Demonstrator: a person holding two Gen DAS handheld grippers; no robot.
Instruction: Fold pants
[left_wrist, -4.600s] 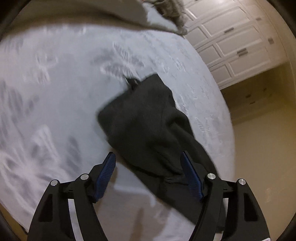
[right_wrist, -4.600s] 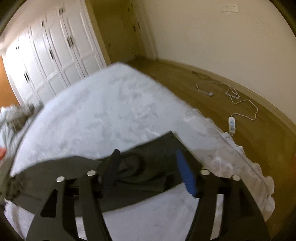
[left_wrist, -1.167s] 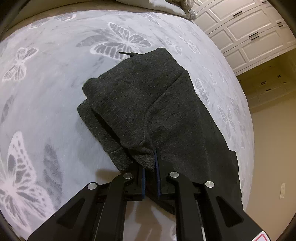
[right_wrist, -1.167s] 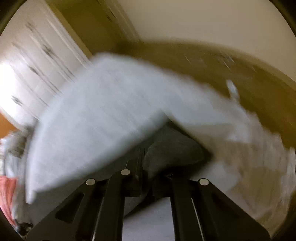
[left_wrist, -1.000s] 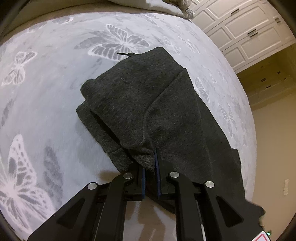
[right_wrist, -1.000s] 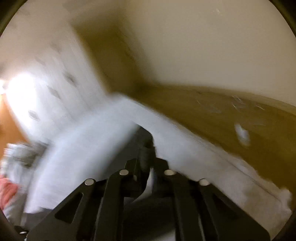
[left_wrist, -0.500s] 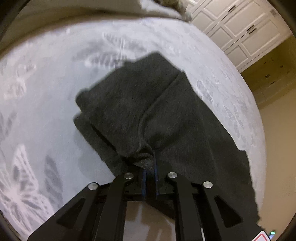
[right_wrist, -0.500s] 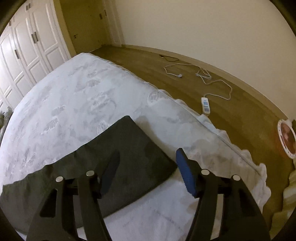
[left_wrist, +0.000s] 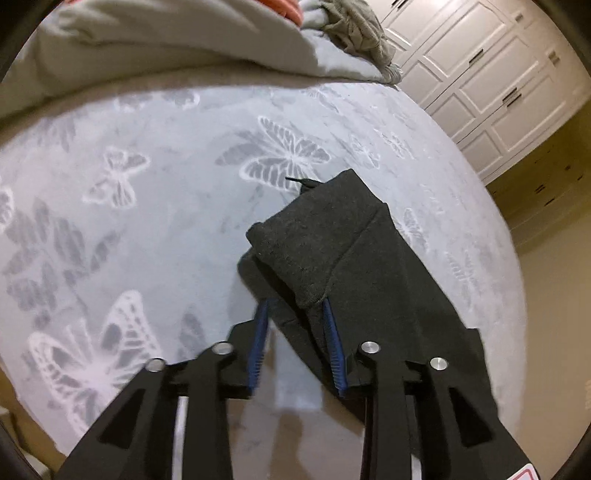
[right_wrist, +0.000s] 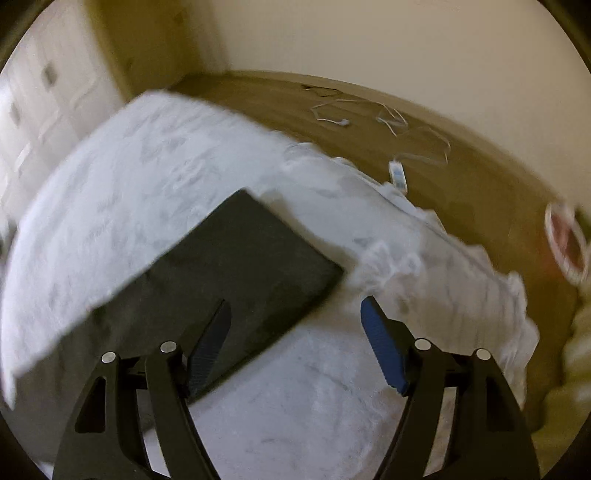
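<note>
Jaws of the left gripper (left_wrist: 295, 339) are opening, about half apart; a folded corner of the pants (left_wrist: 354, 266) sits between the blue pads without being pressed. Jaws of the right gripper (right_wrist: 295, 347) are opening too, standing wide; the near right corner of the pants (right_wrist: 236, 266) lies under the gap, loose, with the right pad over bare bed.

The pants, dark grey, lie flat on the bed (left_wrist: 140, 206), which has a pale butterfly-patterned cover. In the left view they run from a folded end mid-bed toward the near right edge. A grey duvet (left_wrist: 166, 40) is heaped at the far side. White wardrobe doors (left_wrist: 480, 81) stand far right. Cables (right_wrist: 391, 122) lie on the wooden floor (right_wrist: 461, 184) beyond the bed.
</note>
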